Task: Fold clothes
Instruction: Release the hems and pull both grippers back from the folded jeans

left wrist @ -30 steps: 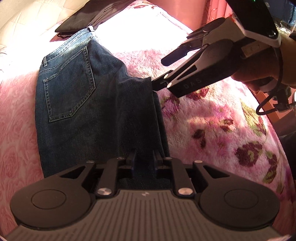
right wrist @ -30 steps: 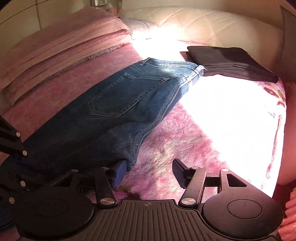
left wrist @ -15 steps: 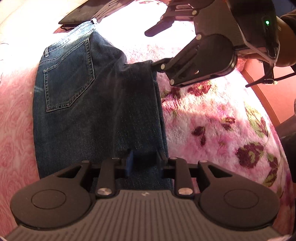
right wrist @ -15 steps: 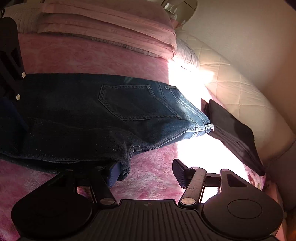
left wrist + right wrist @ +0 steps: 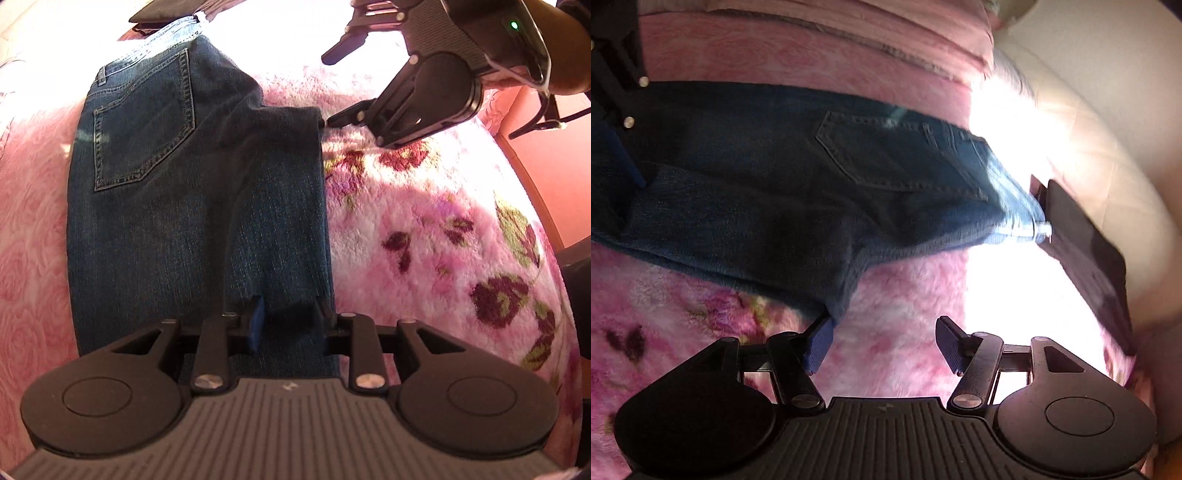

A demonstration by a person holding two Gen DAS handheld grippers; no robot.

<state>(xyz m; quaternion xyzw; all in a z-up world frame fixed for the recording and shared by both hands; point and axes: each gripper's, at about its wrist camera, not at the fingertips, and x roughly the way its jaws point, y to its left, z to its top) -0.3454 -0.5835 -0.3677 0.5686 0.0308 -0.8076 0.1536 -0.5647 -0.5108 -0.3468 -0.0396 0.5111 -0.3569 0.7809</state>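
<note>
Dark blue jeans lie on a pink floral blanket, folded lengthwise, back pocket up, waistband far. The lower legs are folded back over the thighs. My left gripper has its fingers apart around the near fold of the denim. My right gripper is open; its left finger touches the corner of the folded leg hem, its right finger is over bare blanket. In the left wrist view the right gripper sits at the hem's far right corner.
A folded dark garment lies just beyond the waistband, near a cream quilted headboard. Folded pink bedding lies along the far side. The bed's edge runs on the right.
The left gripper's fingers have opened wider around the fold. The right gripper has swung round and risen, its open fingers now at the hem corner. The folded leg lies flatter.
</note>
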